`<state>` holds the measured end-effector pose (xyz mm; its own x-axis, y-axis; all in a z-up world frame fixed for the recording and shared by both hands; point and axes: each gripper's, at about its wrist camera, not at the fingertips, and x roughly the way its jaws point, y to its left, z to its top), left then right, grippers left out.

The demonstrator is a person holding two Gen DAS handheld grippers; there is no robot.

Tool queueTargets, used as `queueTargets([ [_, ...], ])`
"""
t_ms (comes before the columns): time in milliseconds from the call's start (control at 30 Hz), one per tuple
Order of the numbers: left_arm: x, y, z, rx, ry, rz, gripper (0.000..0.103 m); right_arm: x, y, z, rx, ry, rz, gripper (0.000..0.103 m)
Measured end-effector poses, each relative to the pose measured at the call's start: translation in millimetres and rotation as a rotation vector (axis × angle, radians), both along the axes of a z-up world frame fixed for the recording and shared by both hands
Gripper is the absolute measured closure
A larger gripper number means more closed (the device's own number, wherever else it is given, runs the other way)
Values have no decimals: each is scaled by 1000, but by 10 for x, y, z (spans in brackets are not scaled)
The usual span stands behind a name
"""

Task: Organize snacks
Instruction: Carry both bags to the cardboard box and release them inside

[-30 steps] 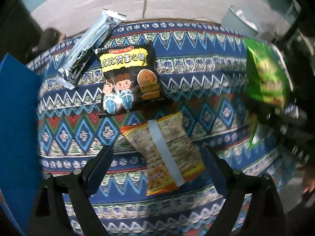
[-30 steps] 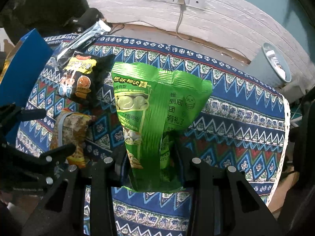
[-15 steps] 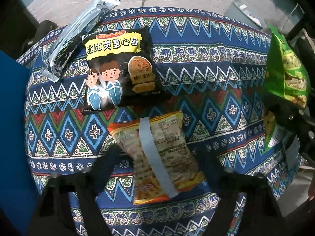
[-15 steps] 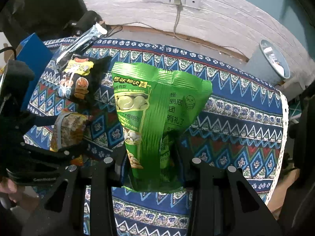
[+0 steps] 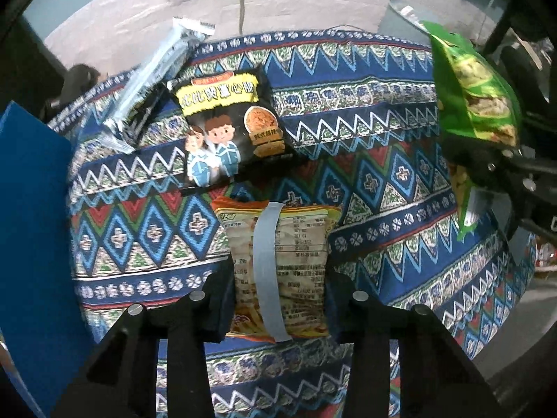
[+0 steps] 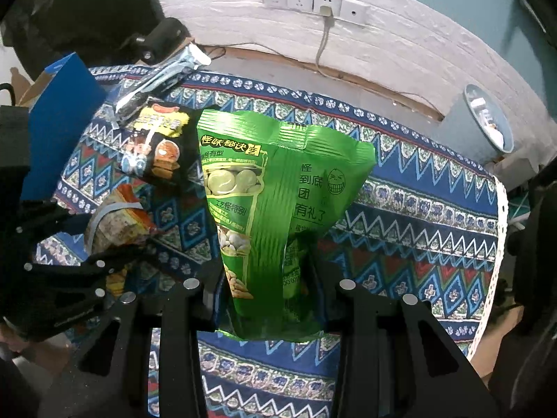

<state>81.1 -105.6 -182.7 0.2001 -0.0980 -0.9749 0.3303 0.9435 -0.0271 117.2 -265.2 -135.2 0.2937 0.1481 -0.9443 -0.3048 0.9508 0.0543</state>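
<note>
The left gripper (image 5: 278, 299), its jaws having just been closing, pinches the orange snack bag (image 5: 278, 268) over the patterned cloth (image 5: 383, 181), a black bag (image 5: 229, 129) just beyond, while the right gripper (image 6: 268, 289) stays clamped on the upright green bag (image 6: 275, 209).

Left claw (image 5: 278, 299) has just been closing, fingers (image 5: 219, 306) pressed on orange snack bag (image 5: 278, 271) near tabletop (image 5: 400, 181) front edge. Black noodle-snack packet (image 5: 229, 125) behind it; silver wrapper (image 5: 156, 80) at far-left corner; green bag (image 5: 477, 94) right edge, in the other claw.
</note>
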Motion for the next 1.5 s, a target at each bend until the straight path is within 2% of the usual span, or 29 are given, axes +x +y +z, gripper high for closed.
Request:
queueTargets([
  [267,-311,267,396,23,-101,-40,61,-81,105,223,6,-20,-2,66],
  [367,-329,201,671,28,-131,-44,61,-129,165,328,7,-31,2,66],
  [533,-415,244,965,29,-184,-32,61,-216,262,505,18,-51,16,66],
  [733,-418,391,1168,37,-258,-21,62,-294,439,734,42,-82,44,66],
  [1100,-567,776,1424,29,-341,-3,62,-350,961,1104,86,-142,144,66],
  [1500,-676,1303,1616,22,-406,55,62,-320,1693,1287,127,-170,260,66],
])
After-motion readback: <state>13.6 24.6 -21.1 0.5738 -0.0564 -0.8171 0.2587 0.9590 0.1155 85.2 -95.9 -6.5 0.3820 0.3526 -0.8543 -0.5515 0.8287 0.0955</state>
